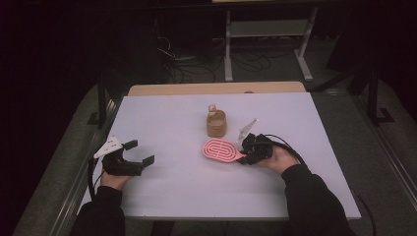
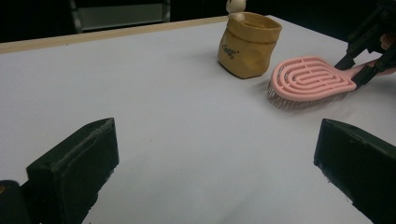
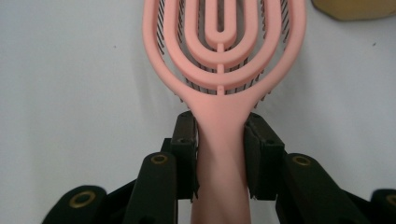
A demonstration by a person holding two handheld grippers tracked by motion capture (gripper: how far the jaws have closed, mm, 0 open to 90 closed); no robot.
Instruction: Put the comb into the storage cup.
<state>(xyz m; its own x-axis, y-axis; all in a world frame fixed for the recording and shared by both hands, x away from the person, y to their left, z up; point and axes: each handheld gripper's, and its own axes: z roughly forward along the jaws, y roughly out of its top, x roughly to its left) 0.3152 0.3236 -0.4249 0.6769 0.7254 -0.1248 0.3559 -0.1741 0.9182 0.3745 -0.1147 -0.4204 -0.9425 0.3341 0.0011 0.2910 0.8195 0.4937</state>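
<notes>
- My left gripper [image 1: 138, 152] sat wide open over bare white table [image 1: 167, 187] with nothing between its jaws. The main risk on that side was just me: if I'd swung it across without looking, the cable trailing off it could've dragged over the table edge.
- Ahead of my left jaws and off to their right stood the little tan paper bag [image 2: 249, 44] with some small figure poking out the top. It was just beyond the brush head, so any sloppy lift or sweep could've tipped it.
- The pink hairbrush [image 3: 225, 51] lay bristles-down on the table, handle pointing straight back into my right jaws.
- My right gripper [image 3: 221, 156] was closed tight on that handle, one pad each side, just behind where it widens into the head. The handle looked smooth and tapered, so I figured it could've slid or pivoted in the pinch once the head's weight came off the table.
- Dragging instead of lifting might've snagged the bristles too.
</notes>
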